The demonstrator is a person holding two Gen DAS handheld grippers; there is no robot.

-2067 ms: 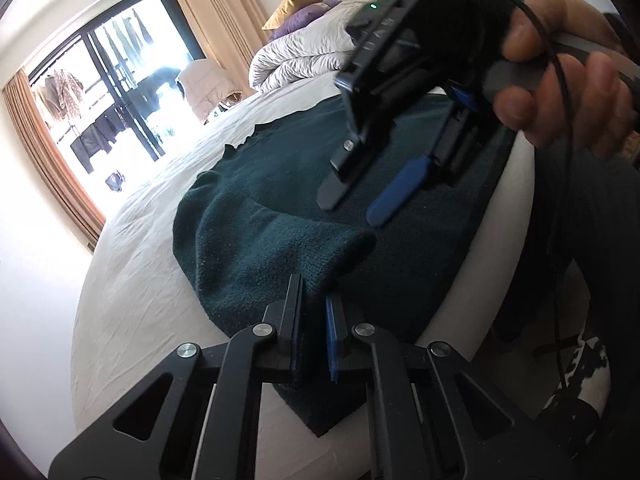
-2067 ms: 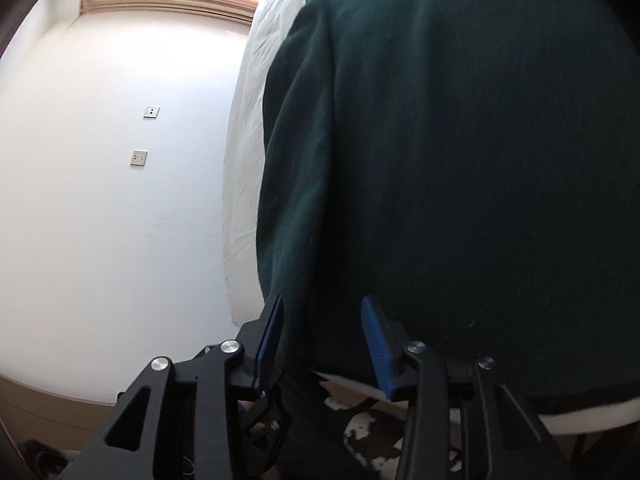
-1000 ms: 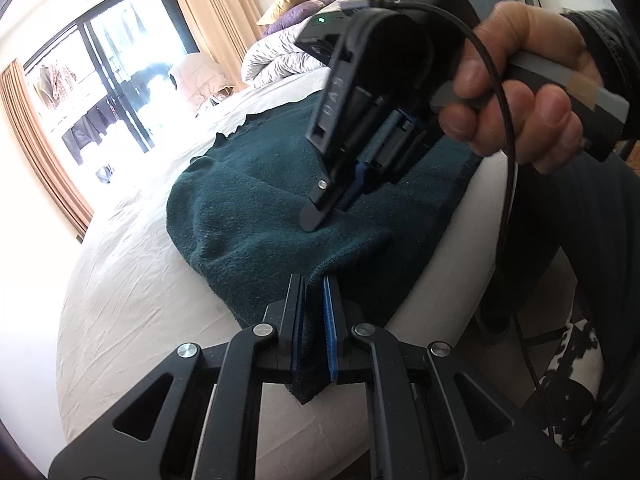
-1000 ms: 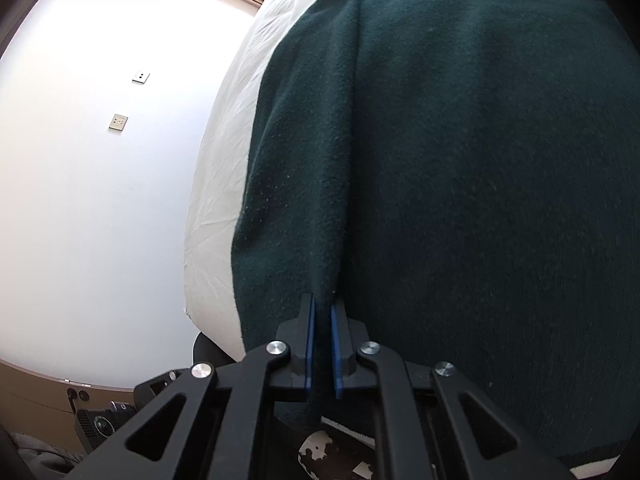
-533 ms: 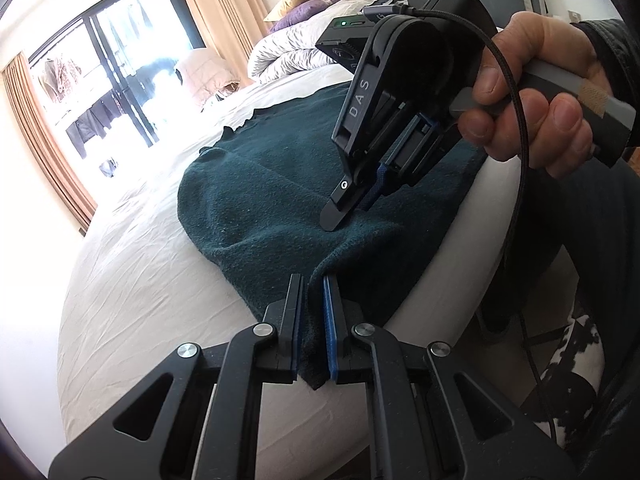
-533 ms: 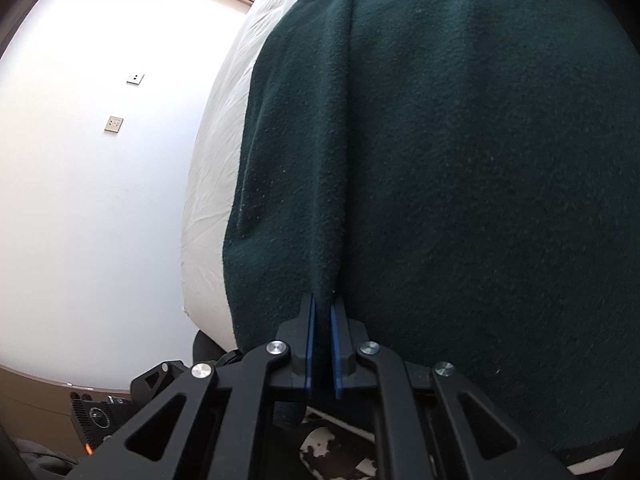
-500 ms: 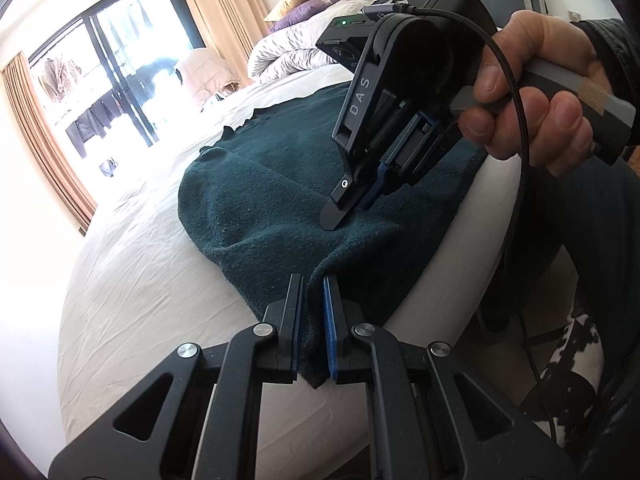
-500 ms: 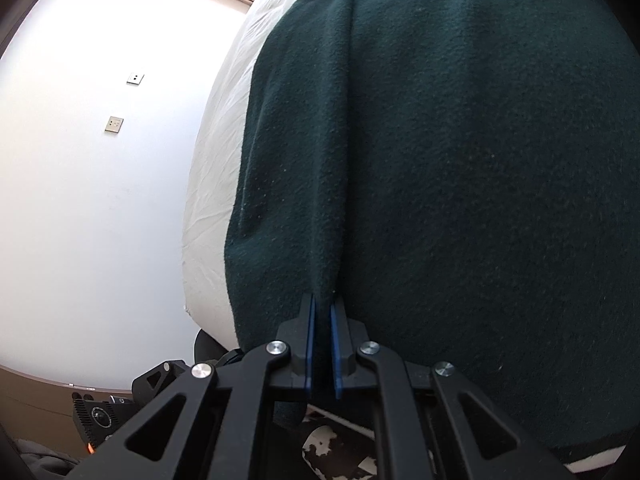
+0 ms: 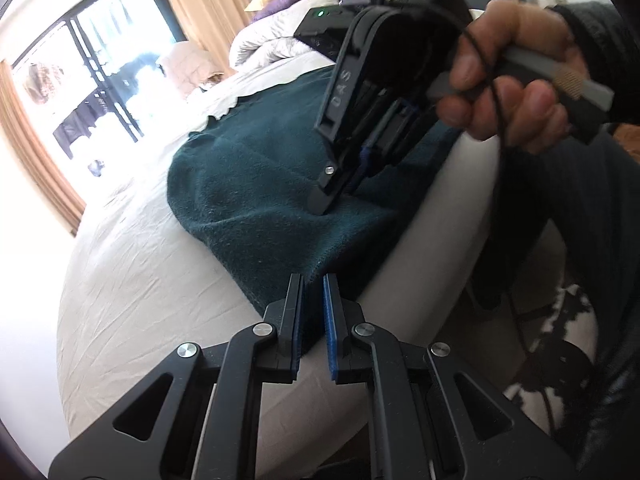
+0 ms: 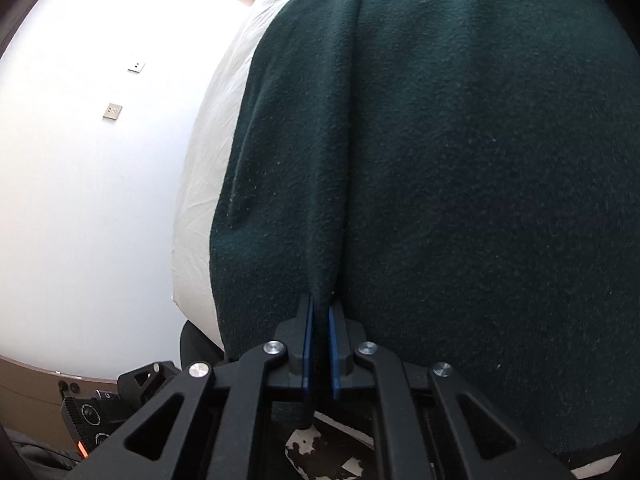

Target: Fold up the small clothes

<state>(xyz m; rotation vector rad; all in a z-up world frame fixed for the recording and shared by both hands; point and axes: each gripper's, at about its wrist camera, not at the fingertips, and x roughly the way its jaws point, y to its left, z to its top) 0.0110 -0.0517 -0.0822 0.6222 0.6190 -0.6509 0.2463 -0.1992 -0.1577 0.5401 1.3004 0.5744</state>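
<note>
A dark green fleece garment (image 9: 256,184) lies on the white bed and hangs over its near edge. My left gripper (image 9: 312,316) is shut on the garment's near hem corner at the bed edge. My right gripper (image 9: 344,196), held by a hand, is shut on a fold of the same garment further in and to the right. In the right wrist view the garment (image 10: 460,140) fills the frame and my right gripper (image 10: 319,320) pinches a raised ridge of the cloth.
The white bed sheet (image 9: 132,264) spreads left of the garment. Pillows and a duvet (image 9: 276,36) are piled at the head. A glass door with curtains (image 9: 80,80) is at the far left. A white wall with sockets (image 10: 112,112) is beside the bed.
The right gripper closed on a fold of the garment. Both grippers have since drawn the cloth slightly toward the near bed edge, and the left hem corner sits lower in the jaws.
</note>
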